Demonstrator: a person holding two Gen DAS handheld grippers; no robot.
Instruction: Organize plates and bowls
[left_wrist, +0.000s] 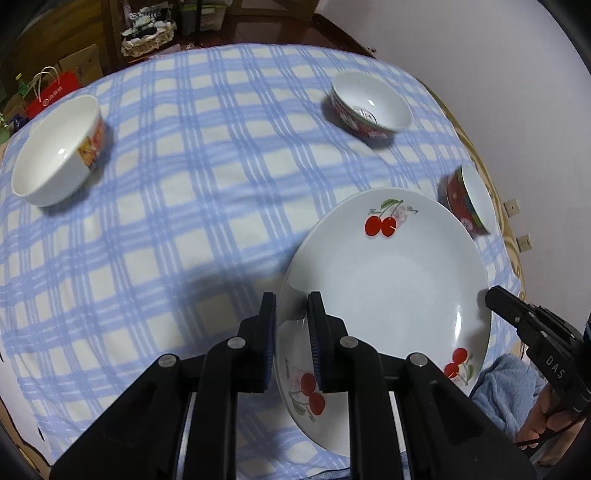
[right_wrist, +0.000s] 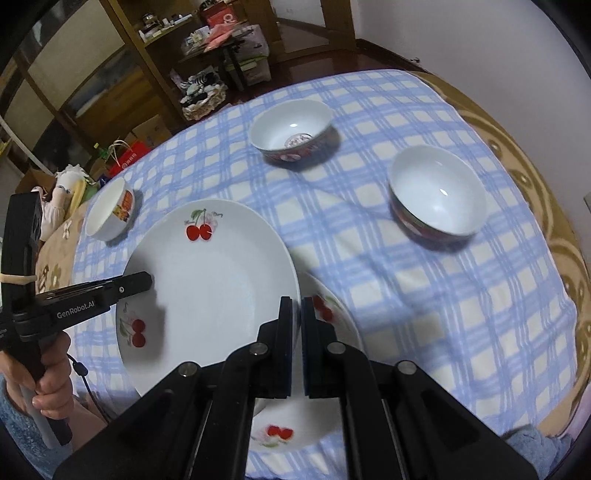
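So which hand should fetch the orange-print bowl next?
Probably left: that bowl sits beyond the left gripper, while the right gripper holds the opposite rim of the plate.

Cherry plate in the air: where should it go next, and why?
Probably a small slide to the right, as the right wrist view shows it. The left gripper and right gripper pinch the lifted plate by opposite rims. It hangs off-centre over a second cherry plate on the cloth, so centring it first should help them stack neatly.
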